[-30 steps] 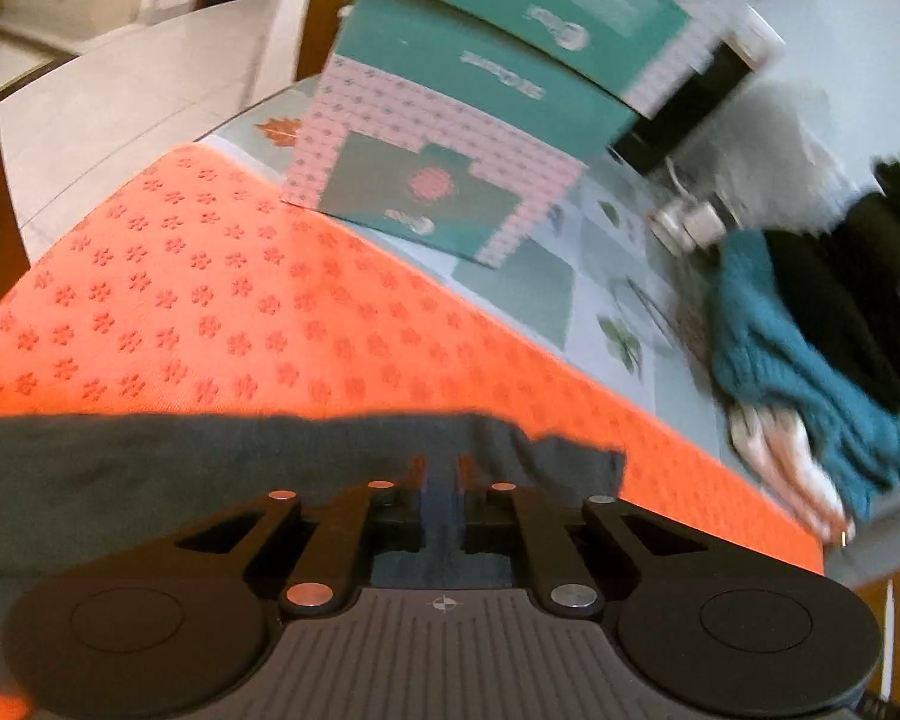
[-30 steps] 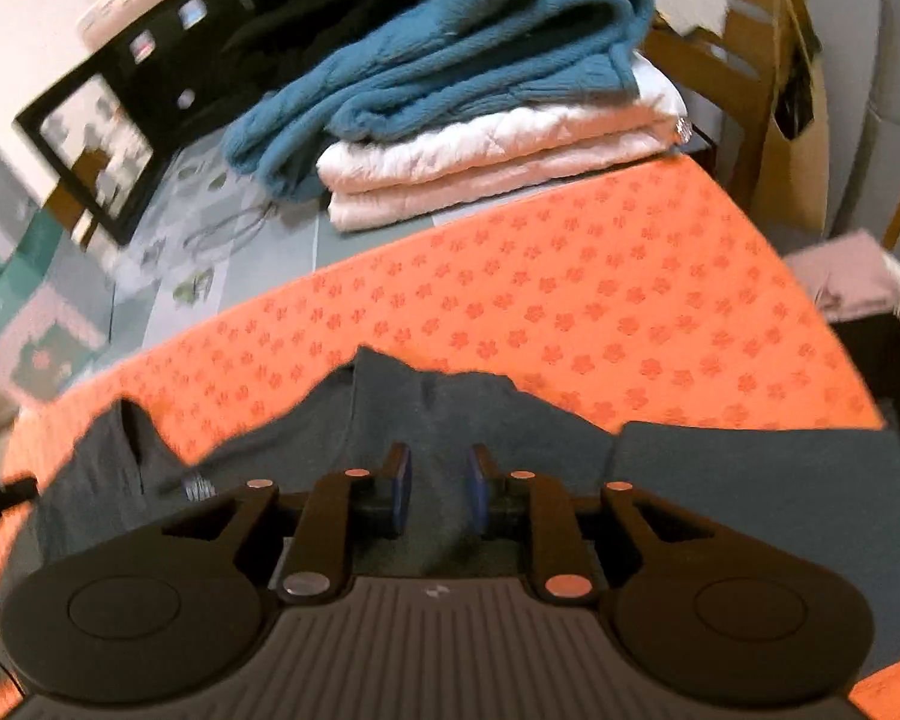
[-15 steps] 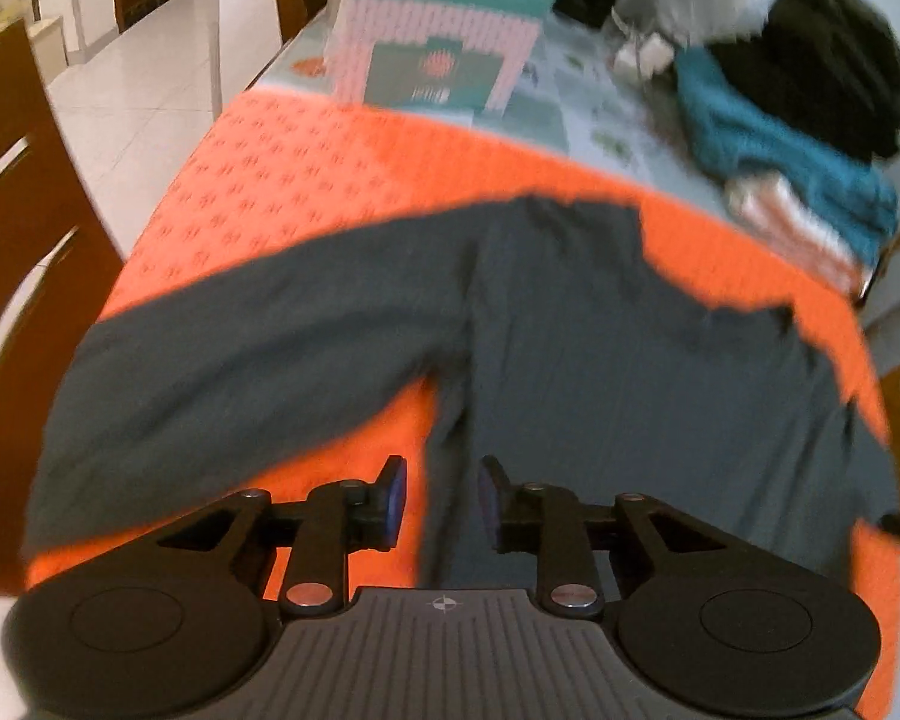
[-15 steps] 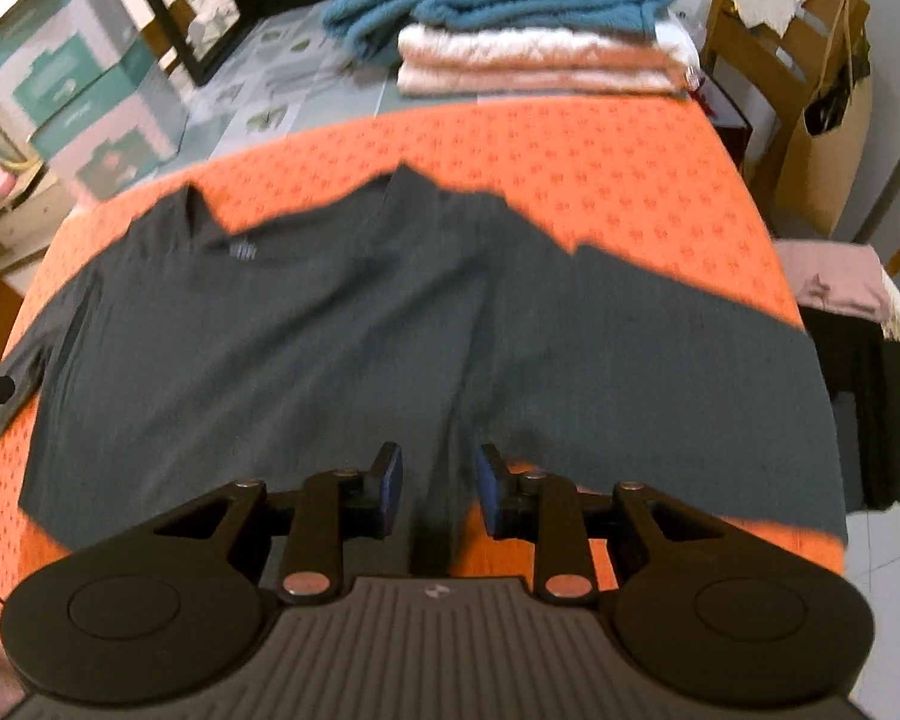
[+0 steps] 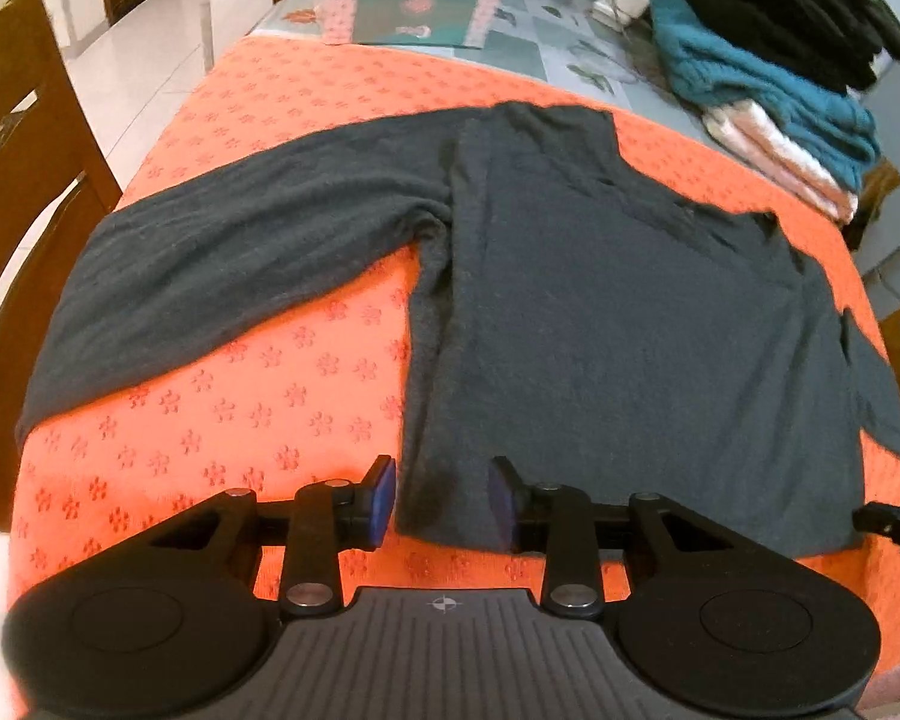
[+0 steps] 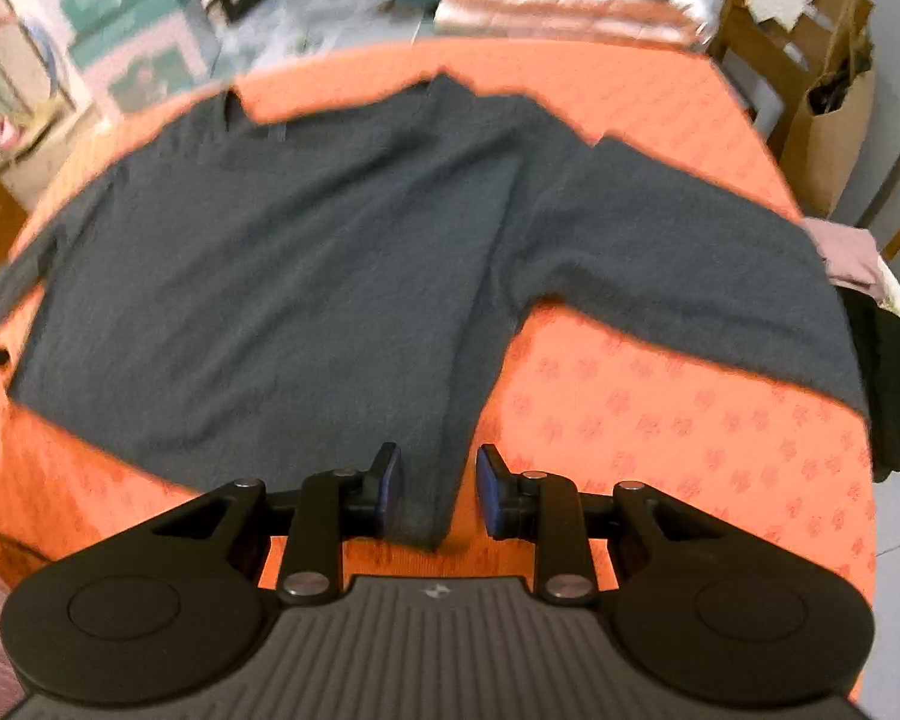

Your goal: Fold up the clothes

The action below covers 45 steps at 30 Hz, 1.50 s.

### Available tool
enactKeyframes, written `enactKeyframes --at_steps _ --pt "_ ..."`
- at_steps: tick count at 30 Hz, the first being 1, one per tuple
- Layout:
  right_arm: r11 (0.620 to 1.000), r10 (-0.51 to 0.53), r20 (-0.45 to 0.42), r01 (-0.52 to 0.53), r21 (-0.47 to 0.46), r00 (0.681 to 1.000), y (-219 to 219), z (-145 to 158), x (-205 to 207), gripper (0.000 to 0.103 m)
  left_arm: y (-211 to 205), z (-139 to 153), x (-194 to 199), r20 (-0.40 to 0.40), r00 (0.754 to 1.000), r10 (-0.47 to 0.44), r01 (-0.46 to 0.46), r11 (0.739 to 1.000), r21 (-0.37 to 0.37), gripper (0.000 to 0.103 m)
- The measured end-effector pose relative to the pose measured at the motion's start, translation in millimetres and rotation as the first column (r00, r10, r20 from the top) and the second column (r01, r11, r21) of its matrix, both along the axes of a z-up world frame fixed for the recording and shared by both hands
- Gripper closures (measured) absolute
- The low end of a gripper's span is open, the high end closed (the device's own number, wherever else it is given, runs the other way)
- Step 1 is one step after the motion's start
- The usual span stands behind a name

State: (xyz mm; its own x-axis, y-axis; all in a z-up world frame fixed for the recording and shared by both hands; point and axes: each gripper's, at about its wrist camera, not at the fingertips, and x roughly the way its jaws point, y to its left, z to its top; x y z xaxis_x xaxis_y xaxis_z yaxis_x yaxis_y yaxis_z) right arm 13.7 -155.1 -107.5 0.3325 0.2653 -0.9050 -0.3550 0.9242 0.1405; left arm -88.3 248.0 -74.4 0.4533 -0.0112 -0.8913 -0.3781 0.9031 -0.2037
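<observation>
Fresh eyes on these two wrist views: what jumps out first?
A dark grey long-sleeved top lies spread flat with sleeves out across a bright orange flower-print mat. Both the left gripper and right gripper sit open at its near hem corners. At the table's far end is a folded stack topped by a teal sweater.

Left gripper (image 5: 443, 501): jaws parted, blue pads (image 5: 384, 495) exposed, nothing clamped. Right gripper (image 6: 438, 495): jaws likewise parted, holding nothing.
</observation>
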Motion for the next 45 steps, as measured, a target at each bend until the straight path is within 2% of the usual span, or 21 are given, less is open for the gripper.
enactKeyframes --at_steps 1,5,9,11,15,18,21,24,28,32,35,36,37,39,43,45 --pt "1.0 -0.009 -0.002 0.009 -0.022 1.0 -0.1 -3.6 -2.3 0.072 -2.4 1.3 0.2 -0.001 1.0 -0.01 0.01 1.0 0.009 0.066" --pt "0.994 -0.106 0.034 0.106 0.027 0.994 -17.8 7.7 -8.4 0.072 -7.2 14.7 -2.1 0.041 0.999 -0.016 0.015 1.0 0.011 0.058" --pt "0.963 -0.267 0.068 0.263 0.063 0.961 -49.7 17.9 -5.8 0.072 -9.2 20.5 1.0 0.048 0.999 -0.014 0.015 1.0 -0.013 0.058" --pt "0.924 -0.377 0.078 0.37 0.098 0.923 -73.1 20.7 -2.0 0.072 -12.5 22.6 5.2 0.045 0.999 -0.028 0.029 1.0 -0.005 0.058" --pt "0.807 -0.579 0.055 0.562 0.18 0.814 -123.3 16.9 6.7 0.071 -14.3 27.3 16.5 0.048 0.998 -0.029 0.03 0.999 -0.018 0.058" --pt "0.729 -0.672 0.04 0.651 0.214 0.74 -156.0 10.8 15.9 0.066 -15.5 30.8 25.2 0.062 0.998 -0.013 0.015 0.999 -0.036 0.058" --pt "0.687 -0.72 0.046 0.701 0.193 0.692 -180.3 1.4 29.7 0.063 -19.1 33.3 34.3 0.066 0.998 0.002 0.001 0.999 -0.048 0.058" --pt "0.662 -0.744 0.031 0.729 0.172 0.668 -193.9 -11.2 42.6 0.063 -24.6 34.6 41.3 0.067 0.998 0.003 0.0 0.999 -0.05 0.058" --pt "0.655 -0.75 0.017 0.738 0.159 0.662 -199.7 -21.0 57.3 0.063 -31.8 34.6 46.3 0.065 0.998 0.002 0.001 0.999 -0.046 0.057" --pt "0.669 -0.741 0.033 0.733 0.125 0.671 -195.2 -23.6 73.7 0.064 -38.2 33.6 51.0 0.061 0.998 0.005 -0.002 0.999 -0.043 0.057" --pt "0.678 -0.735 0.055 0.727 0.114 0.676 -193.4 -22.8 82.9 0.08 -39.2 31.9 51.4 0.053 0.999 0.013 -0.01 0.999 -0.044 0.057" --pt "0.679 -0.733 0.062 0.725 0.113 0.677 -193.0 -22.3 85.5 0.089 -39.4 31.7 51.4 0.051 0.999 0.015 -0.012 0.999 -0.043 0.057" --pt "0.689 -0.725 0.077 0.718 0.104 0.685 -190.8 -21.3 87.9 0.094 -39.2 31.4 51.3 0.05 0.999 0.017 -0.015 0.999 -0.043 0.057" --pt "0.716 -0.698 0.112 0.694 0.076 0.708 -184.8 -19.0 92.4 0.096 -38.2 31.0 51.1 0.049 0.999 0.022 -0.02 0.999 -0.043 0.057" --pt "0.75 -0.656 0.192 0.658 0.061 0.73 -171.5 -3.3 94.9 0.096 -35.4 30.7 49.8 0.049 0.998 0.034 -0.032 0.999 -0.044 0.057" --pt "0.778 -0.62 0.253 0.624 0.073 0.743 -158.4 14.5 91.8 0.096 -33.5 30.4 48.8 0.052 0.998 0.041 -0.038 0.998 -0.046 0.057"
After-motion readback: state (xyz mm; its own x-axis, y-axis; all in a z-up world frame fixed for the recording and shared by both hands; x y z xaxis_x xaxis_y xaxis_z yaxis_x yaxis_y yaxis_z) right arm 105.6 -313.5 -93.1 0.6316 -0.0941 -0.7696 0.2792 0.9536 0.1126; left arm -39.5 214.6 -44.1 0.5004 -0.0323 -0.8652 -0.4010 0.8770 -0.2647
